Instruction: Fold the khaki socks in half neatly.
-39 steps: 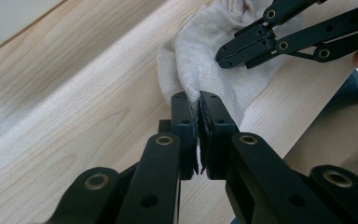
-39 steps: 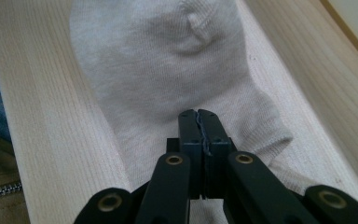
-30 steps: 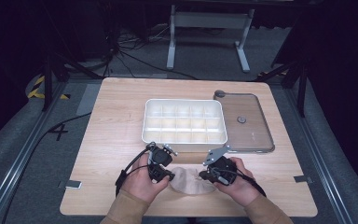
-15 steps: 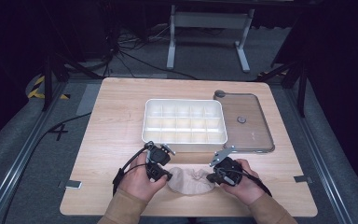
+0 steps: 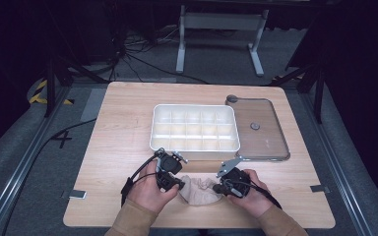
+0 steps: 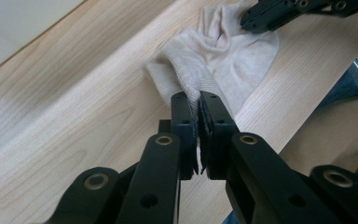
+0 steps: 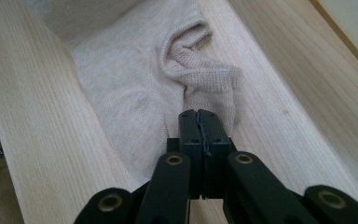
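Since a second ago your right tongs [image 5: 220,187] have edged outward, stretching the sock [image 5: 199,191] on the near tabletop [image 5: 118,147]. Both tongs clamp it, left tongs [image 5: 178,184] opposite. Next, probably fold it toward the tray [image 5: 195,146]. Its underside stays hidden.

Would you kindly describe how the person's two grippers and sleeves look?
Both the left gripper and right gripper have matte black jaws joined by brass-coloured rivets. A black cable loops from the left one; a grey three-cornered plate tops the right. The sleeves are tan.
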`<control>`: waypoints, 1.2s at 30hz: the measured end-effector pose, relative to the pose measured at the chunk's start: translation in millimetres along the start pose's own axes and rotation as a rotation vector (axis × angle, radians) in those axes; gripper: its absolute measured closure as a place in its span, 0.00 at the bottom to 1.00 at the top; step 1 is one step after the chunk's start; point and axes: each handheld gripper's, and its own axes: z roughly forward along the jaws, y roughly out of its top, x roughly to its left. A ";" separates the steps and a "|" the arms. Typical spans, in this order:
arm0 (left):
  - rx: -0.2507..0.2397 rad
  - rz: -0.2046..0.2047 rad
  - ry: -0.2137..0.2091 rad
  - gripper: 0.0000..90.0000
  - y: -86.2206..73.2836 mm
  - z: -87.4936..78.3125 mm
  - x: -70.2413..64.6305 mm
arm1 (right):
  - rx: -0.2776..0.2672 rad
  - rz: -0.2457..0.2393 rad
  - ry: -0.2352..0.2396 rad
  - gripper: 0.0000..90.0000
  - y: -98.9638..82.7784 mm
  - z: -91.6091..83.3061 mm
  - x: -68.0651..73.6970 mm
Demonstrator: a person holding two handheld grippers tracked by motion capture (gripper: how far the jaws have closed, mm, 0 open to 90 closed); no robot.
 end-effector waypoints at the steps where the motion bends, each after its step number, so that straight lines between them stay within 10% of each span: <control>1: -0.005 0.013 0.003 0.95 1.1 -0.3 -1.5 | -0.004 -0.005 -0.002 1.00 1.8 1.6 3.1; 21: -0.014 0.089 -0.047 0.95 16.2 22.4 -23.2 | -0.049 0.019 0.014 0.99 2.2 6.6 10.9; 36: 0.005 0.062 -0.120 0.95 18.5 41.6 -21.4 | -0.052 0.023 0.025 0.99 1.8 6.4 10.2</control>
